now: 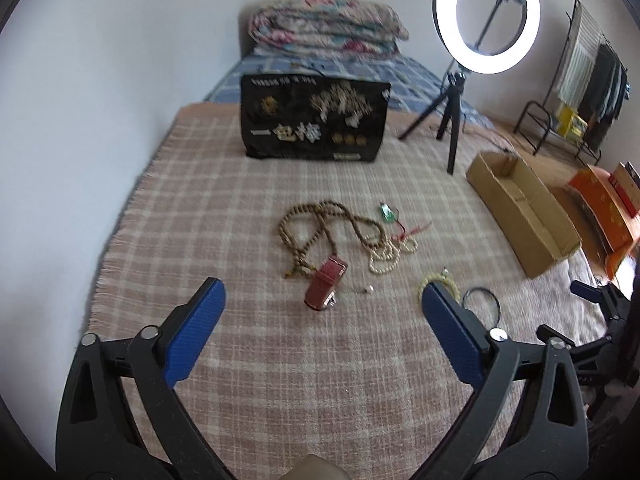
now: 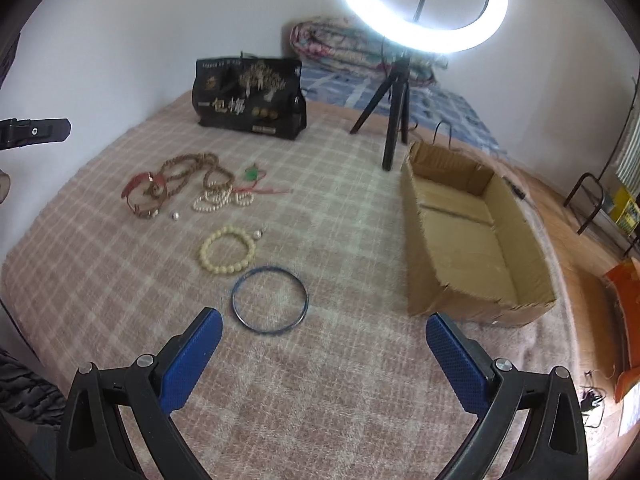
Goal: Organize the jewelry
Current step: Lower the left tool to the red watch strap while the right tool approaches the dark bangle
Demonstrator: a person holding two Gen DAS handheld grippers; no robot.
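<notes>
Right hand-held gripper (image 2: 324,334) spread wide, empty; blue bangle (image 2: 270,300) just ahead.

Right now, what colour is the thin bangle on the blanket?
Dark blue; the bangle shows best in the right wrist view.

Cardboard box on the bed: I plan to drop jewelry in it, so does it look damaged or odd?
Yes. The cardboard box has a ragged, torn near wall, cut lower than the others. It sits empty, while the brown bead necklace lies tangled with other pieces.

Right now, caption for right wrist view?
Open right gripper above thin bangle, cream bead bracelet beyond, cardboard box right.
</notes>
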